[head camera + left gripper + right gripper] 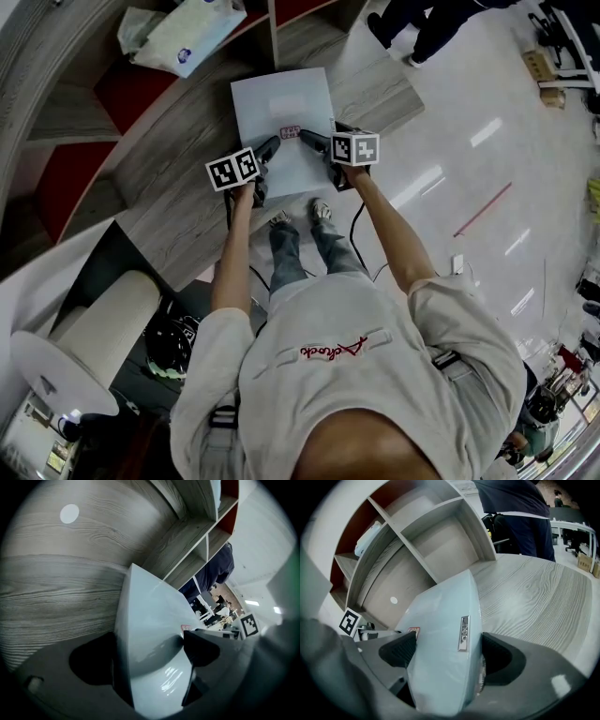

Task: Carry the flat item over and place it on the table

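The flat item [281, 108] is a pale blue-white sheet-like packet with a small red label, held over the wood-grain table [178, 216]. My left gripper [268, 150] is shut on its near left edge, and my right gripper [309, 141] is shut on its near right edge. In the left gripper view the flat item [150, 620] bows up between the dark jaws of the left gripper [150, 653]. In the right gripper view the flat item [440, 630], which carries a silver tag, fills the gap of the right gripper [447, 651]. Whether its far edge touches the table is unclear.
A curved shelf unit [89, 112] with red-backed cubbies borders the table; one cubby holds a white plastic bag [187, 33]. A person in dark clothes [422, 23] stands on the glossy floor beyond the table. A white rounded seat [108, 333] is at lower left.
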